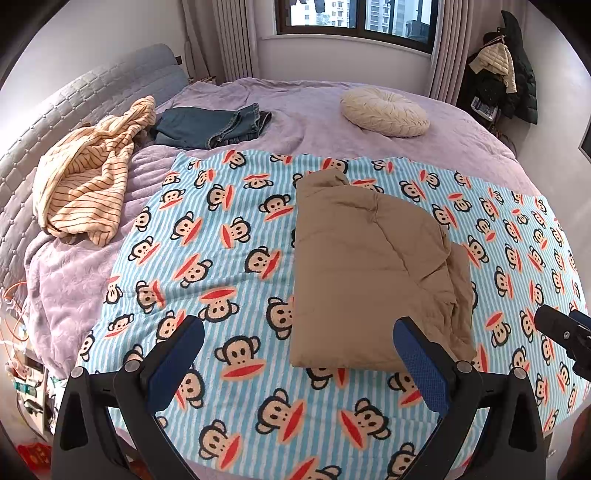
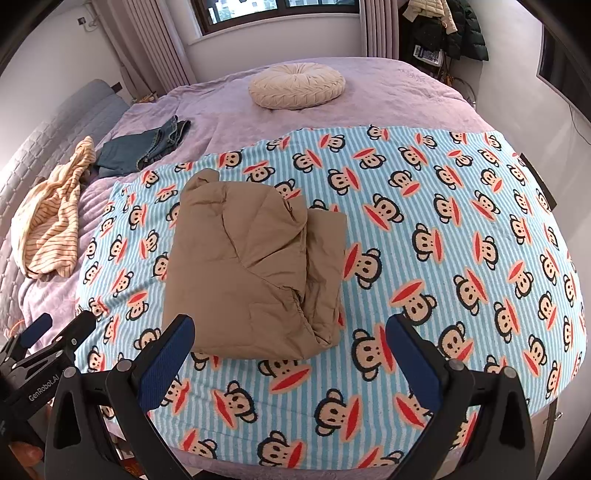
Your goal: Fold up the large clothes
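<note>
Two grippers, left (image 1: 299, 354) and right (image 2: 290, 350), hover above the near edge of a bed, jaws spread wide, nothing held. Folded tan garment (image 2: 255, 273) lies mid-blanket on a blue-striped monkey-print blanket (image 2: 443, 229), over a lilac bedspread (image 1: 295, 110). Beyond it — round cream cushion (image 2: 297, 85), folded jeans (image 1: 210, 127), crumpled striped top (image 1: 85, 173). Window (image 1: 354, 18) and curtains behind. Right view alone shows "GenRobot.AI" lettering on the left gripper's body.
</note>
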